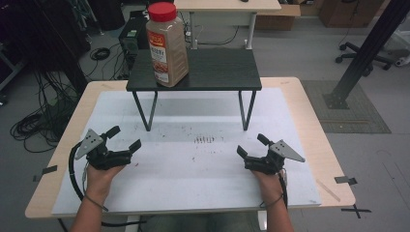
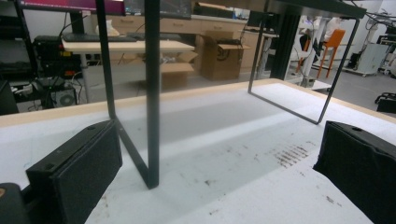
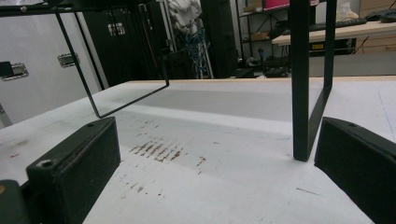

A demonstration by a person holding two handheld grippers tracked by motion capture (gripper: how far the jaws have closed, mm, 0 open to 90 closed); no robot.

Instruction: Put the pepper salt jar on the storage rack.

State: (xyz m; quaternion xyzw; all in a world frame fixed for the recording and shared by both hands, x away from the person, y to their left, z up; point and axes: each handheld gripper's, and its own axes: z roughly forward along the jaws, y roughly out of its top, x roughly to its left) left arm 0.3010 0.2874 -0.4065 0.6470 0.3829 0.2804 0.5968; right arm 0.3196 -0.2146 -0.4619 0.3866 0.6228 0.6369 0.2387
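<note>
Light wood worktop with white mat covering most of top. Black rectangular stand on thin metal legs at far edge, centred. Large clear plastic spice jar with red lid upright on stand's left end. Left gripper near left edge, jaws spread, empty. Right gripper near right edge, jaws spread, empty. Brown smudges on mat between grippers.

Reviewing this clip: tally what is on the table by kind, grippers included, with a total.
Spice jar with red lid: 1
Black shelf stand: 1
White mat: 1
Grippers, left gripper and right gripper, both open and empty: 2
Total: 5
</note>
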